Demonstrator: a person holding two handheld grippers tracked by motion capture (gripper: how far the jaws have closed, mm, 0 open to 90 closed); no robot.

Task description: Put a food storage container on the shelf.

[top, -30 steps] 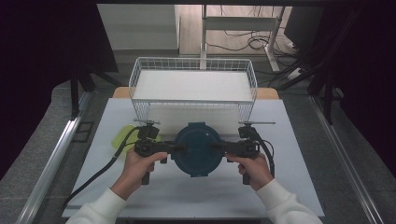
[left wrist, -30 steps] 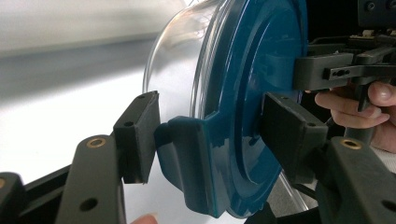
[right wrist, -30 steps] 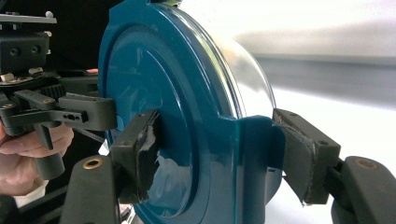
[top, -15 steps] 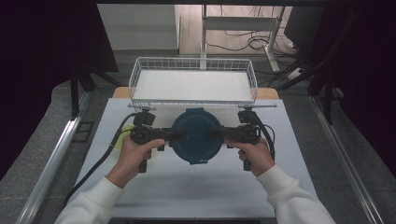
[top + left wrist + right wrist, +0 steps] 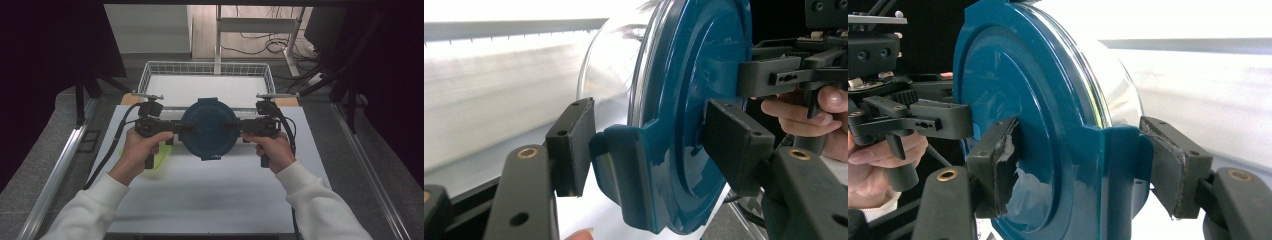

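Lifted since before, one blue-lidded container hangs clamped between two tongs, left and right.

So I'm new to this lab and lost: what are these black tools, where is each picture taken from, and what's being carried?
A person holds a hand-held left gripper and right gripper, each with two black jaws. The high view looks down from above onto a white table. The other two pictures come from cameras riding on each gripper. Both grippers clamp opposite side latches of a round container with a blue lid and a clear body, held above the table. Behind it stands a white wire basket; something yellow-green lies under the left hand.
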